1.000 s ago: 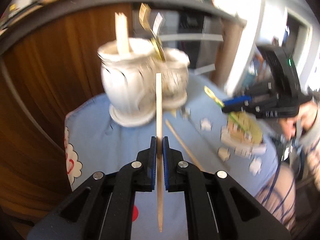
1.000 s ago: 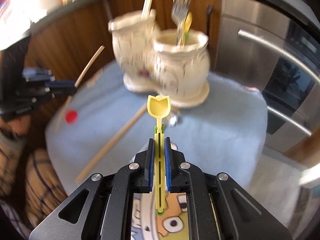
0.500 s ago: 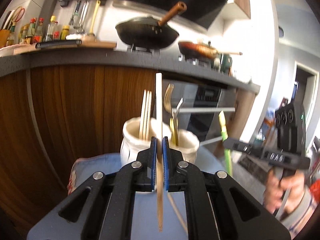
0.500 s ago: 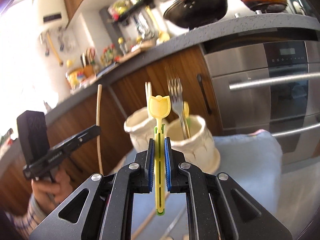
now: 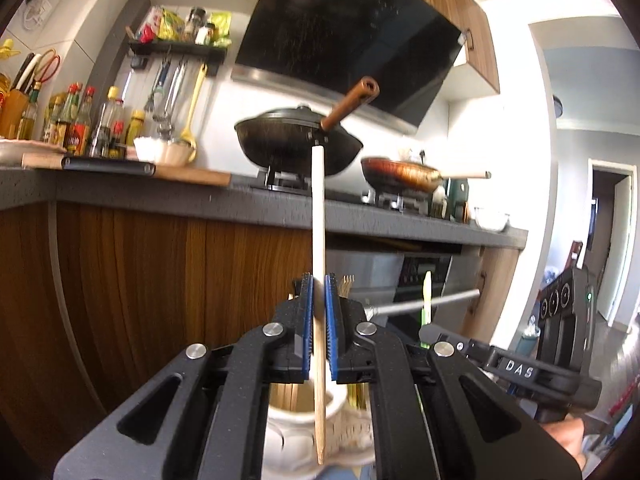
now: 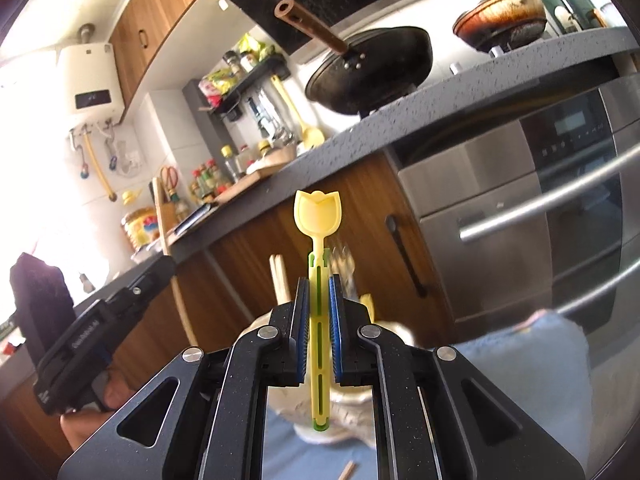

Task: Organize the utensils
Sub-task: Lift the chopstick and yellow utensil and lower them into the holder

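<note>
Left gripper [image 5: 318, 292] is clamped on 1 upright wooden chopstick [image 5: 318, 216], its lower tip hanging over the white holder [image 5: 296, 420]. Right gripper [image 6: 319, 294] grips a yellow tulip-shaped spoon [image 6: 317, 216] upright above the cream holder [image 6: 344, 412].

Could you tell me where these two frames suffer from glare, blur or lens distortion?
Left wrist view: the fisheye bends the counter edge; daylight whitens the right wall; the chopstick in the left gripper is sharp, the white holder below soft. Right wrist view: the window side at left is blown out; the fork tines behind the yellow spoon in the right gripper are smeared.
</note>
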{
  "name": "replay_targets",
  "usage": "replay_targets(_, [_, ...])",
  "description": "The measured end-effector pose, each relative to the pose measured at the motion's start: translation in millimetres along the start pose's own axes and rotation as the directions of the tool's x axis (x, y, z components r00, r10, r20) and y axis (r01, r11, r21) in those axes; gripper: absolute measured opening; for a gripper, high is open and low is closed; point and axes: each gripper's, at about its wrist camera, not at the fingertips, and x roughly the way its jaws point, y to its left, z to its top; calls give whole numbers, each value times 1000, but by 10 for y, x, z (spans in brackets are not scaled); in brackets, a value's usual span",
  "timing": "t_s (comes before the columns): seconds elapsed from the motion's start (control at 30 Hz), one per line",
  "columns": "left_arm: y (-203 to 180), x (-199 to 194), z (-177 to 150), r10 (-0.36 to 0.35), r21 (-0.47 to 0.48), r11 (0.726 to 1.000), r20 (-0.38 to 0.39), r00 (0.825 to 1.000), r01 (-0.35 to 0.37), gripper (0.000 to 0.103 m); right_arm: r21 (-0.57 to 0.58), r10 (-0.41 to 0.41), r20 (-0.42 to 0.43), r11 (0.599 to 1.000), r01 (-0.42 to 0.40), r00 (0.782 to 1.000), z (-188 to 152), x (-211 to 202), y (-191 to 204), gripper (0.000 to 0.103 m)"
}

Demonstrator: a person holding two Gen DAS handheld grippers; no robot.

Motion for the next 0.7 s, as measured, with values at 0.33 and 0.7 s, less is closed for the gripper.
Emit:
replay_targets(0.33, [151,245,11,41,-29,999,123,992,-38,6,-111,-73,79,990,82,994,58,227,61,10])
replay_targets(0.7, [147,365,-347,64,8,998,-28,998,-64,6,-195,-150,36,969,155,988,-193,371,13,10])
